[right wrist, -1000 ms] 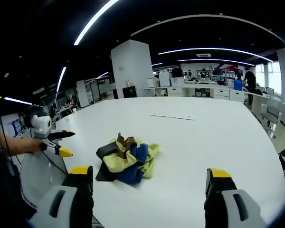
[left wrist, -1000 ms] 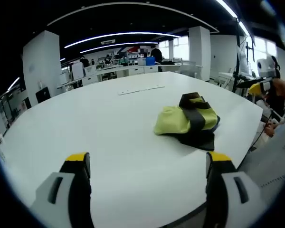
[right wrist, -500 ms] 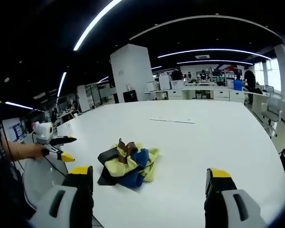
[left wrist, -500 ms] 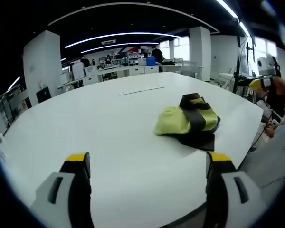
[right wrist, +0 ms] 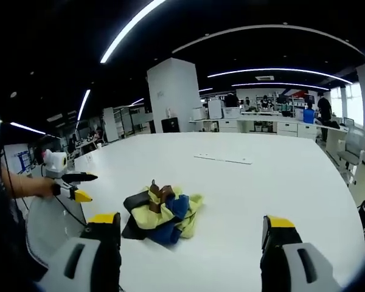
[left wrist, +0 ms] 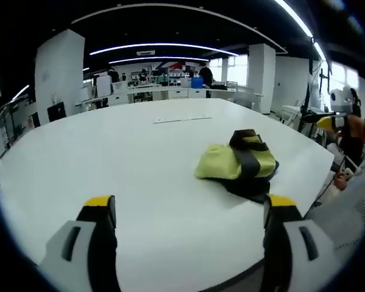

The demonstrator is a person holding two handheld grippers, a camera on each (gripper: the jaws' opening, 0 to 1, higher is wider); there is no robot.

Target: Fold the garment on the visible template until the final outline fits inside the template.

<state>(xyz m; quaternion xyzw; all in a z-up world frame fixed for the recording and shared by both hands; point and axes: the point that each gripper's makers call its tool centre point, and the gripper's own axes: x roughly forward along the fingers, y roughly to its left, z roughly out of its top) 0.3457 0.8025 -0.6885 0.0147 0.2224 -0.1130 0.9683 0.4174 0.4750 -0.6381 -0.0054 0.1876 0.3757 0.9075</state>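
Left tool [left wrist: 187,210] first, in the left gripper view: its two yellow-tipped jaws stand spread wide apart at the bottom of the view, with nothing between them, hovering over the near part of the white counter [left wrist: 109,152]. One garment [left wrist: 238,163] lies crumpled in a heap on the counter, ahead of the tool and off toward its right jaw, well apart from both tips. The heap is yellow-green with dark grey or black bands across it and a dark layer underneath. Farther ahead of the tool, beyond the garment, one thin pale strip [left wrist: 182,120] lies flat on the counter; what it is cannot be told. At the far right of this view the other tool [left wrist: 326,117] is held up in a person's hand, off the counter's edge.

Right tool [right wrist: 191,222], in the right gripper view: its two jaws are likewise spread wide and hold nothing, low over the counter [right wrist: 280,176]. The same single garment [right wrist: 161,210] lies ahead, nearer the tool's left jaw, not touching it; from here it shows yellow, blue, black and a brown fold on top. The pale strip [right wrist: 223,159] lies well beyond it. To the left, the other tool [right wrist: 73,185] is held by a person's hand beside the counter's edge, its jaws parted.
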